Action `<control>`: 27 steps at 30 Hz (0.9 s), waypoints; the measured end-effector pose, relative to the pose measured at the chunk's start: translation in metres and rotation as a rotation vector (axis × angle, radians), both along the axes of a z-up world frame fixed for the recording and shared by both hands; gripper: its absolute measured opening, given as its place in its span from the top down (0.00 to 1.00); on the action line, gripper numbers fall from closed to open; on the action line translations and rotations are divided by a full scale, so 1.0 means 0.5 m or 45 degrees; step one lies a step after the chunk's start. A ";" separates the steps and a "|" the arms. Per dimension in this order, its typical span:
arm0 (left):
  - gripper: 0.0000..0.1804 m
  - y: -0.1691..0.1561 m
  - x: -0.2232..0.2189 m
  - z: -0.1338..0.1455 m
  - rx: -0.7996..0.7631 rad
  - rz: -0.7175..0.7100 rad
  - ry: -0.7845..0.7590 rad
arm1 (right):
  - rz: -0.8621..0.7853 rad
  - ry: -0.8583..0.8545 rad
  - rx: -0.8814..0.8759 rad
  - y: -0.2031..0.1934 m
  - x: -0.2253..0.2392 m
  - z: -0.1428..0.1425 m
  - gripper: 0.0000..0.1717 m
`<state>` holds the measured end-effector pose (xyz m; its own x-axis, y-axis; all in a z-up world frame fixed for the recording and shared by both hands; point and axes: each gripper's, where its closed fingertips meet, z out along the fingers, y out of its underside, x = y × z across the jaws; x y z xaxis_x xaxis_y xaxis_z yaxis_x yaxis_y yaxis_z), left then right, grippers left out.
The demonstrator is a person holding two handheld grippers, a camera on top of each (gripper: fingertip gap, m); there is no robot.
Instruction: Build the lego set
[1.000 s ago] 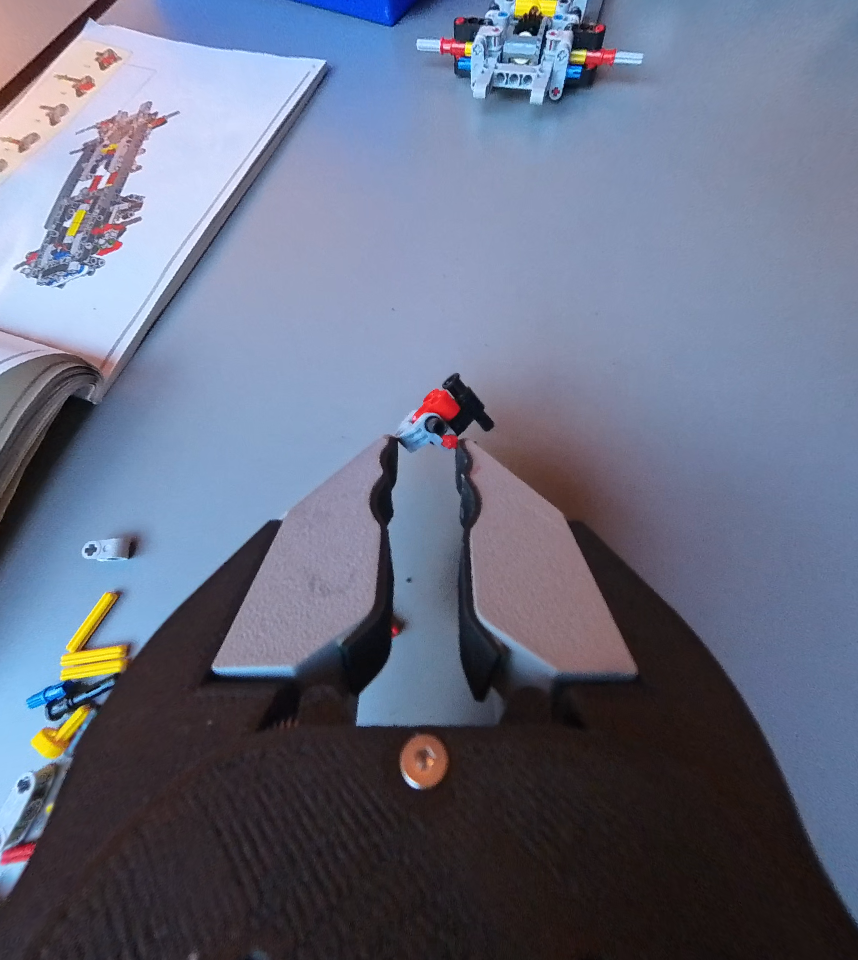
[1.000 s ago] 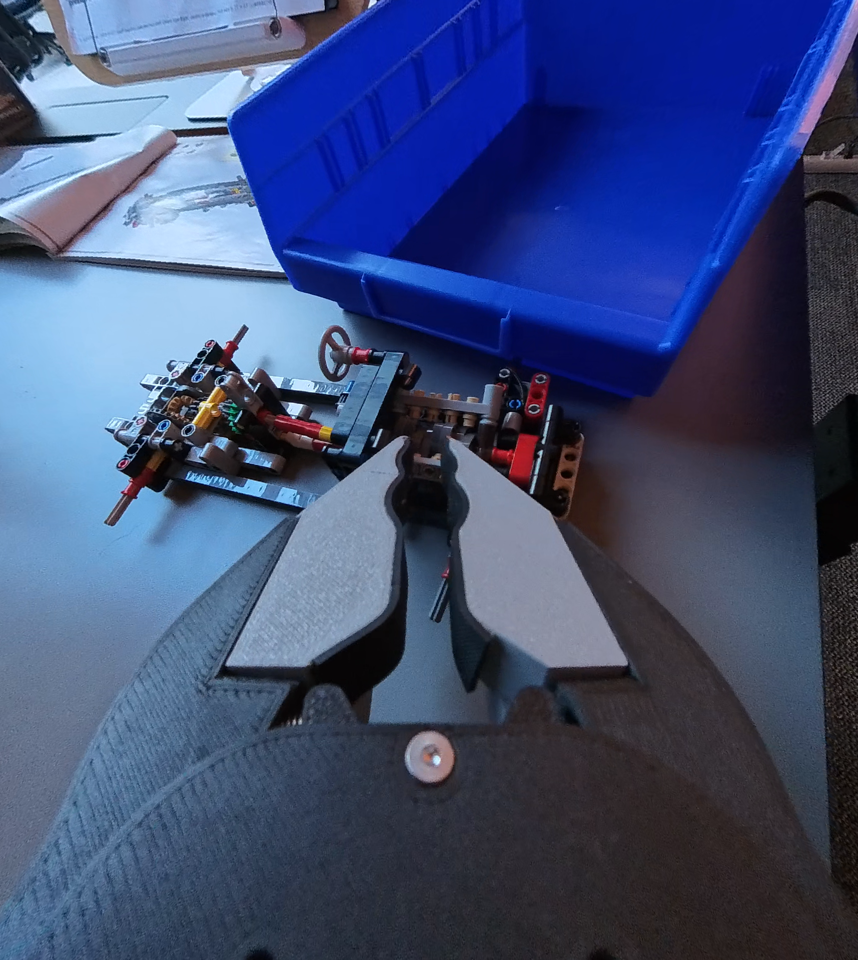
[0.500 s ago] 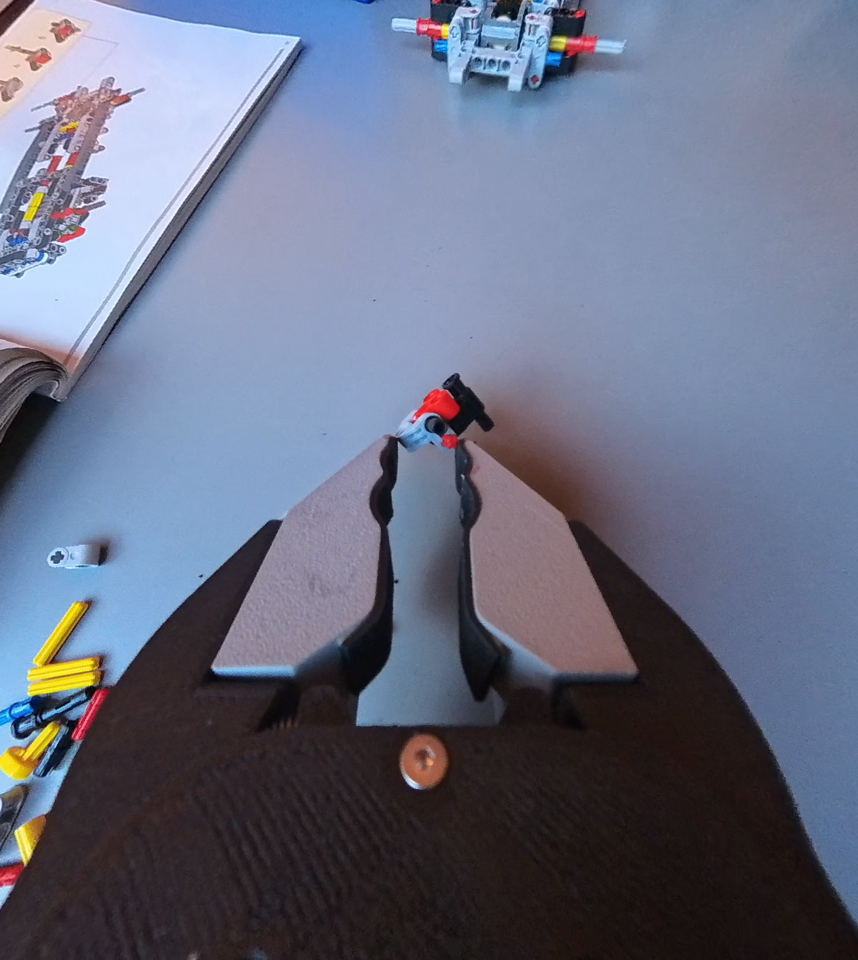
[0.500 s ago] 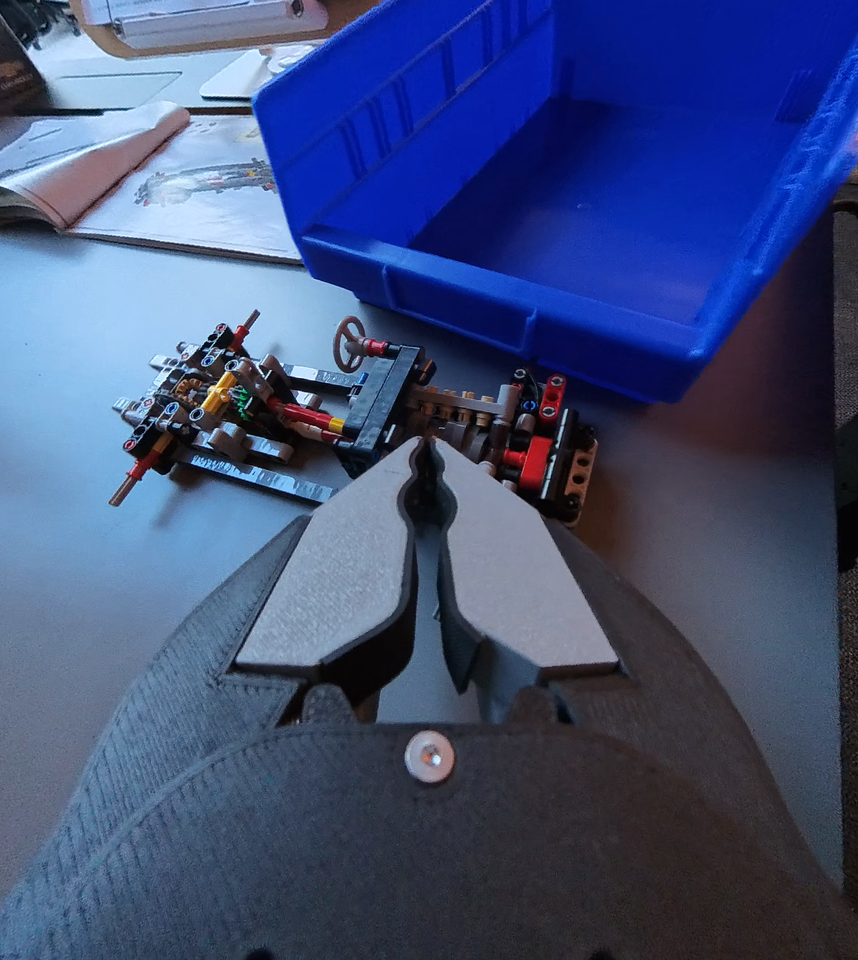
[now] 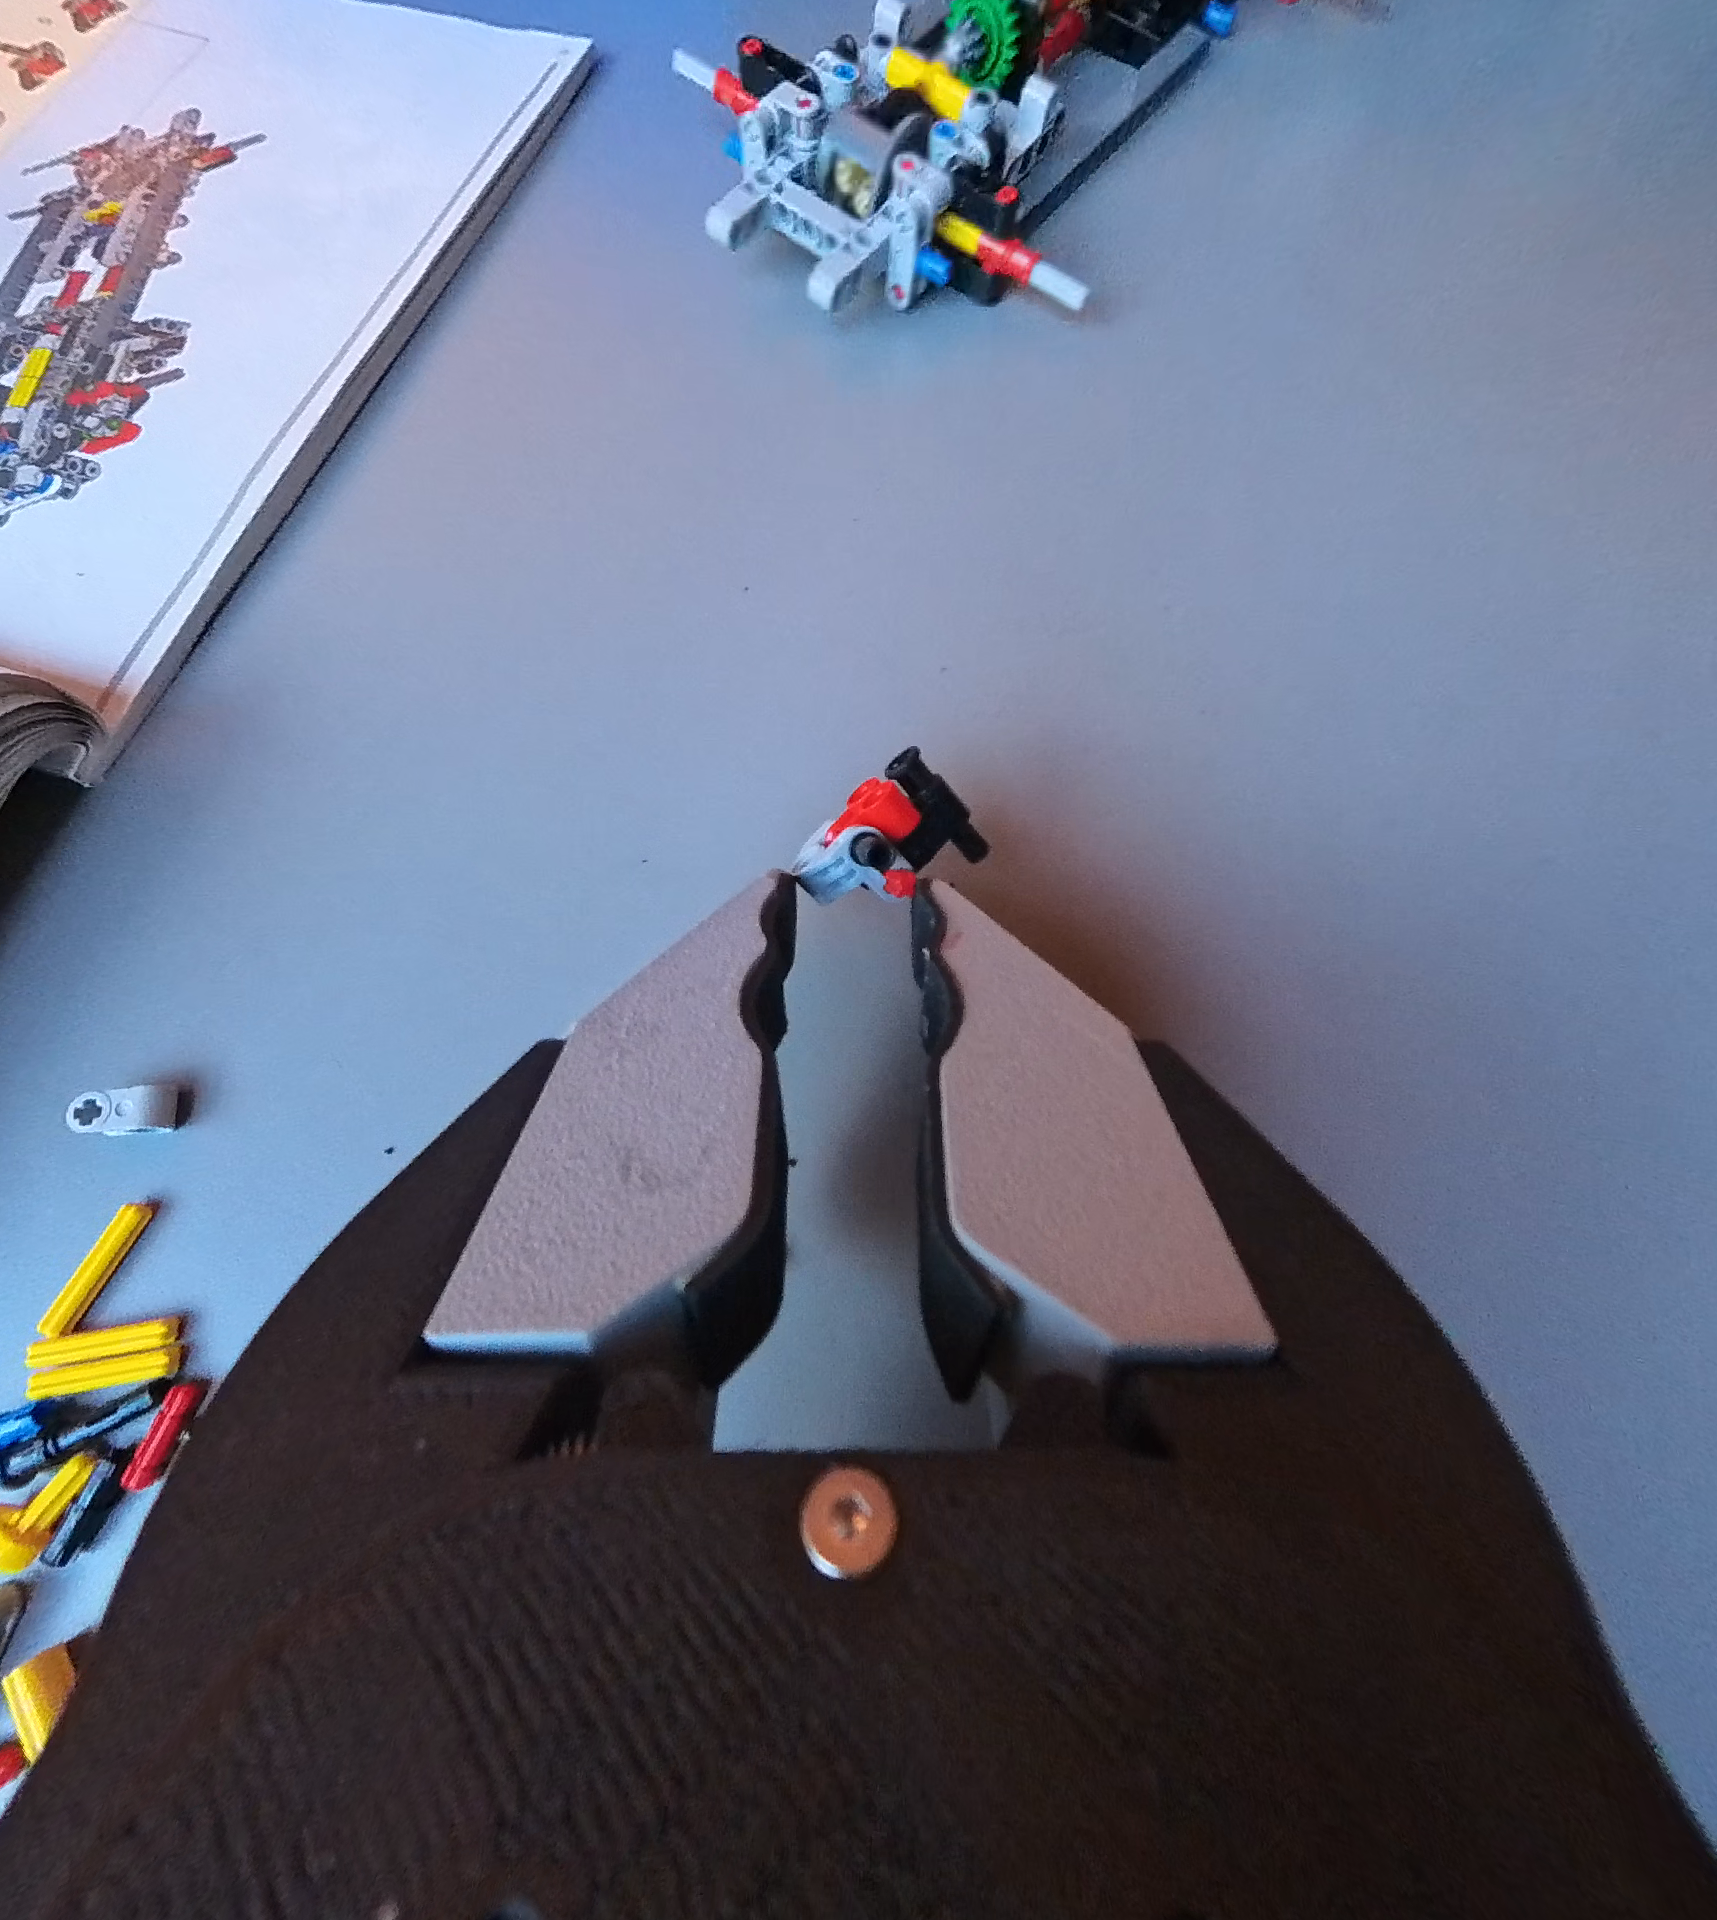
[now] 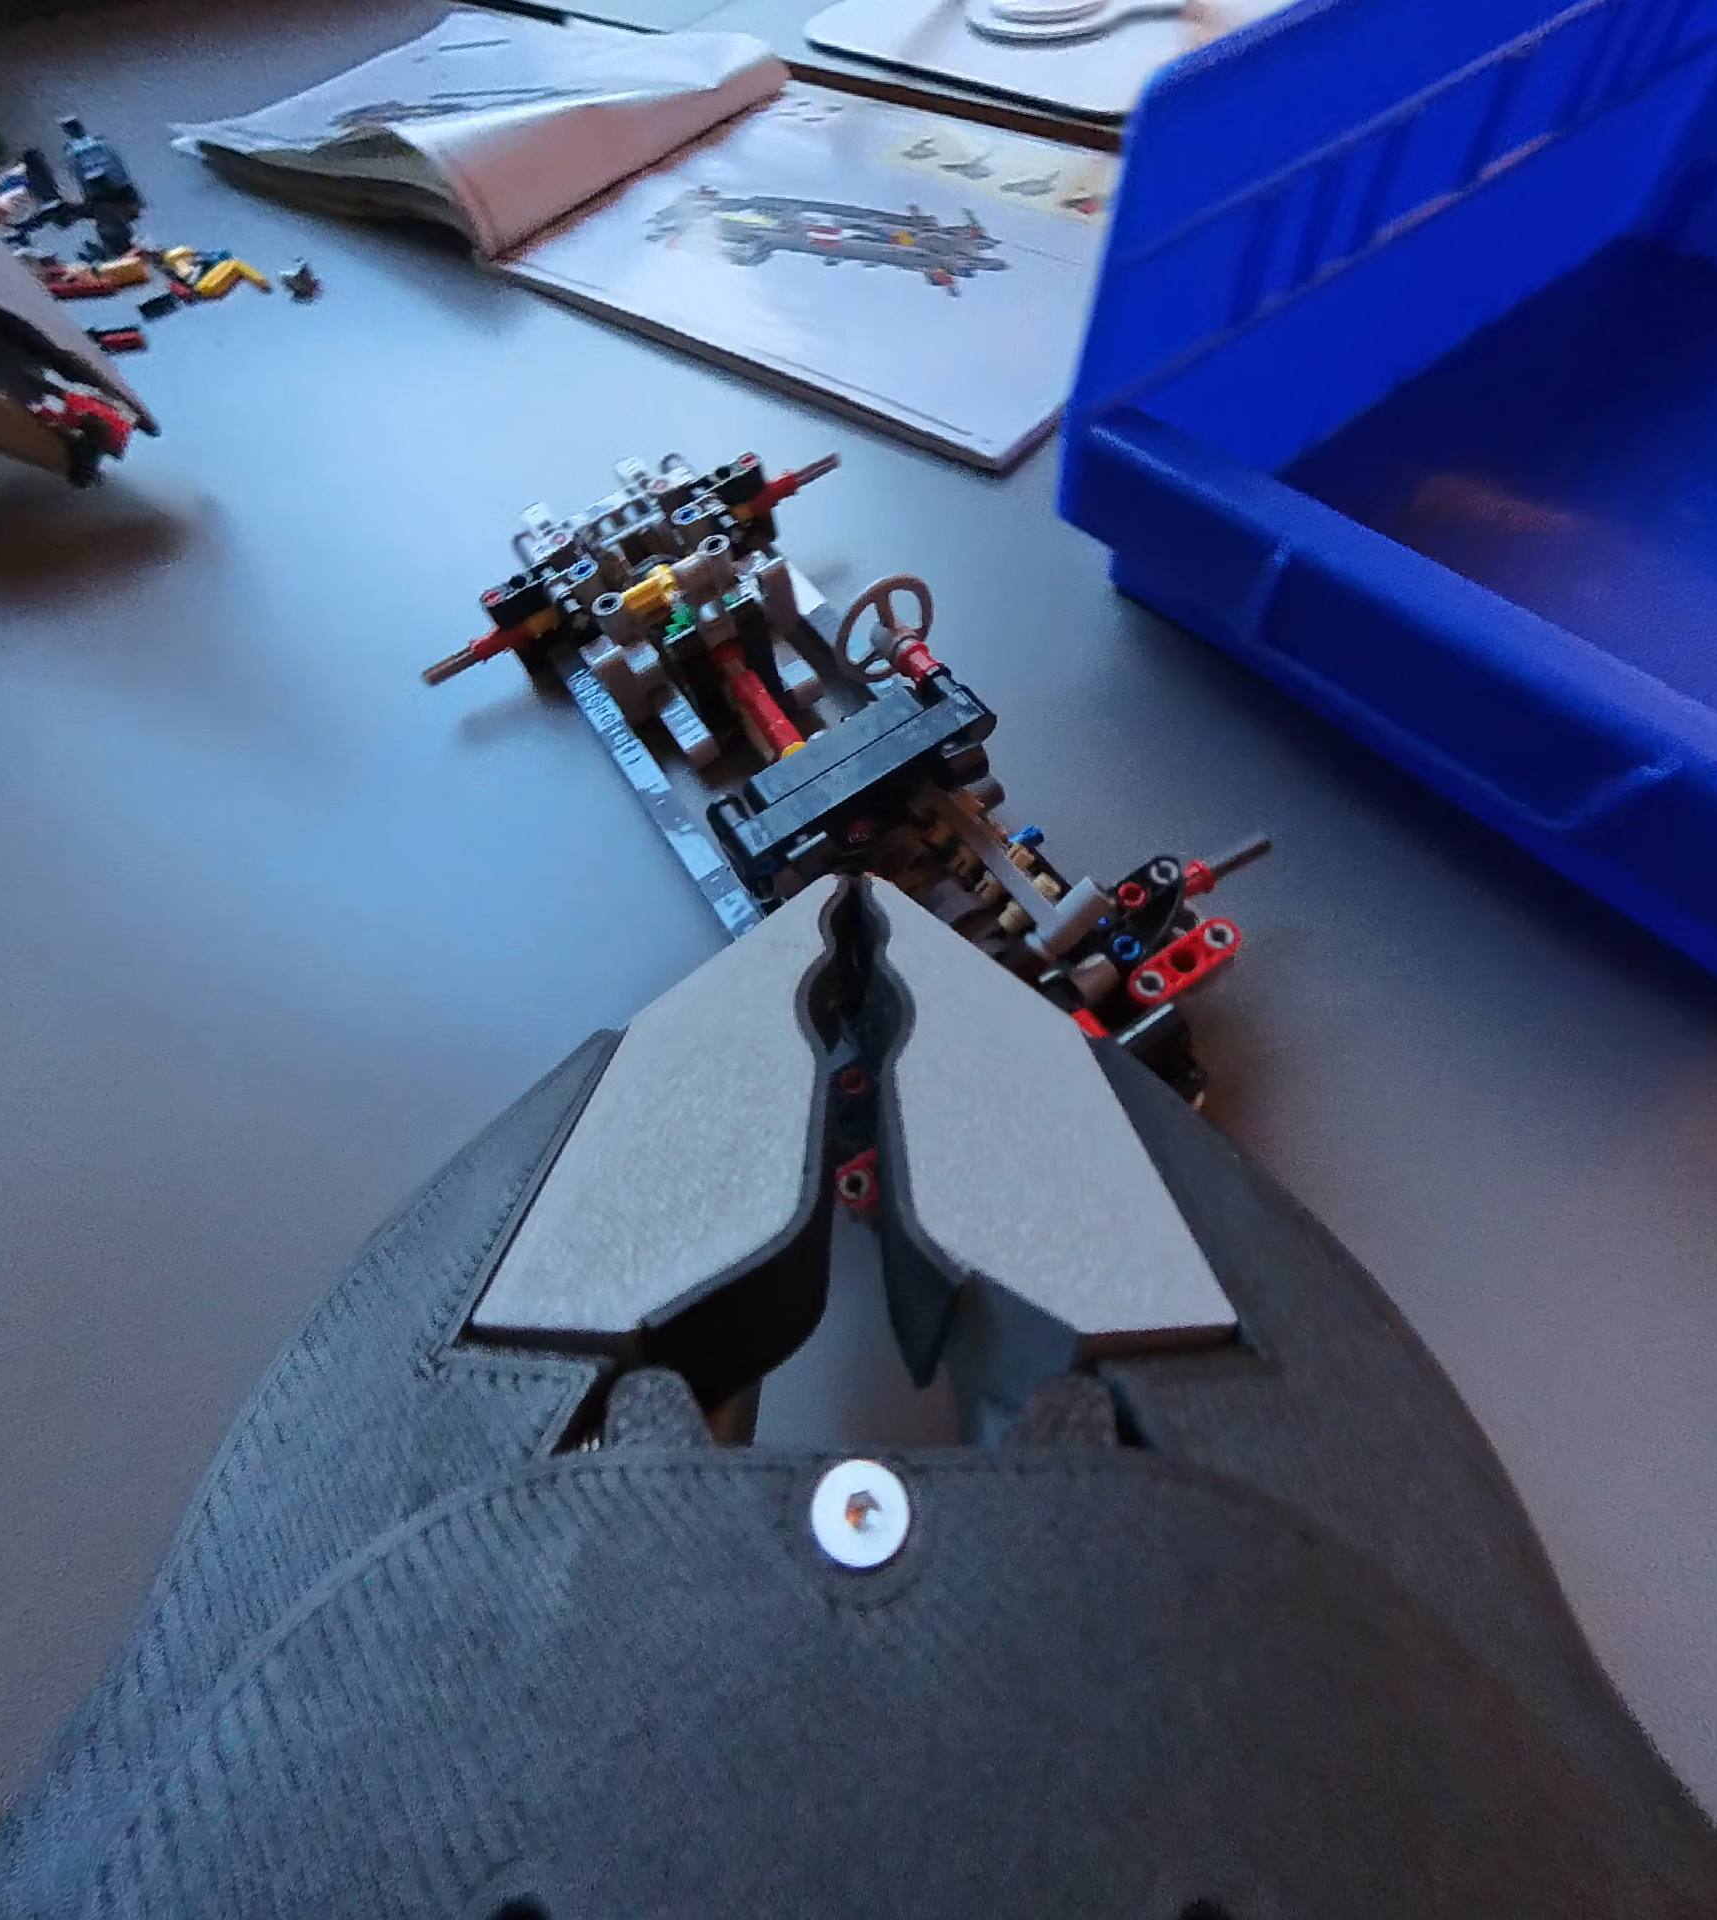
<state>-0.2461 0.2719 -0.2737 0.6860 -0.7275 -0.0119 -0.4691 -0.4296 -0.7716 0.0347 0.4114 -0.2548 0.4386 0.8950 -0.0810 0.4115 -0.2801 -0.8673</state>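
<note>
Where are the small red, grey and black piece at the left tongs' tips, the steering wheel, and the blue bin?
Small piece point(image 5: 875, 831): left wrist view, red block.
Steering wheel point(image 6: 885, 621): right wrist view, hub.
Blue bin point(image 6: 1405, 613): right wrist view, front wall.

Your left hand-held gripper point(image 5: 852, 891) has a dark brown, ridged printed body, one silver screw at its centre, and two flat grey fingers point(image 5: 625, 1143) with wavy black inner edges. Your right hand-held gripper point(image 6: 856, 883) matches in shape, with a charcoal-grey body.
</note>
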 end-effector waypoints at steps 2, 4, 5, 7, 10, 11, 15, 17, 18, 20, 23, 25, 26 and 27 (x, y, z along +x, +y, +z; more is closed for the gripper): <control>0.89 -0.001 0.001 -0.002 -0.007 -0.004 0.007 | 0.038 -0.009 0.020 -0.020 -0.020 0.000 1.00; 0.89 -0.001 0.001 -0.004 -0.012 -0.006 0.011 | 0.067 -0.014 0.041 -0.038 -0.037 0.001 1.00; 0.89 -0.001 0.001 -0.004 -0.013 -0.006 0.011 | 0.081 -0.012 0.051 -0.045 -0.044 0.003 1.00; 0.89 -0.001 0.001 -0.004 -0.012 -0.005 0.010 | 0.087 -0.010 0.070 -0.052 -0.051 0.005 1.00; 0.89 -0.001 0.001 -0.003 -0.007 -0.005 0.010 | 0.058 0.012 0.090 -0.048 -0.048 0.013 1.00; 0.89 -0.001 0.001 -0.003 -0.005 -0.006 0.011 | 0.047 0.043 0.088 -0.045 -0.045 0.020 1.00; 0.89 -0.002 0.003 0.000 0.010 -0.010 0.008 | -0.090 0.242 0.120 -0.016 -0.008 0.069 1.00; 0.89 -0.003 0.004 0.000 0.006 -0.014 0.005 | -0.229 0.354 0.122 0.013 0.028 0.090 1.00; 0.89 -0.003 0.004 -0.002 0.000 -0.015 0.009 | -0.296 0.409 0.100 0.027 0.048 0.096 1.00; 0.89 -0.003 0.004 -0.003 -0.004 -0.014 0.012 | -0.356 0.534 0.040 0.042 0.074 0.109 1.00; 0.89 -0.002 0.004 -0.002 -0.001 -0.013 0.008 | -0.372 0.680 -0.016 0.049 0.096 0.126 0.98; 0.89 -0.002 0.004 -0.002 -0.003 -0.012 0.005 | -0.381 0.723 -0.024 0.051 0.104 0.131 0.97; 0.89 -0.002 0.004 -0.002 -0.004 -0.012 0.006 | -0.383 0.728 -0.025 0.051 0.105 0.131 0.97; 0.89 -0.002 0.004 -0.002 -0.004 -0.012 0.008 | -0.382 0.723 -0.026 0.051 0.104 0.131 0.97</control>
<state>-0.2442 0.2708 -0.2749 0.6788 -0.7342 -0.0137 -0.4779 -0.4275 -0.7674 0.0869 0.4369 -0.1894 0.5536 0.7359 -0.3899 -0.2093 -0.3302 -0.9204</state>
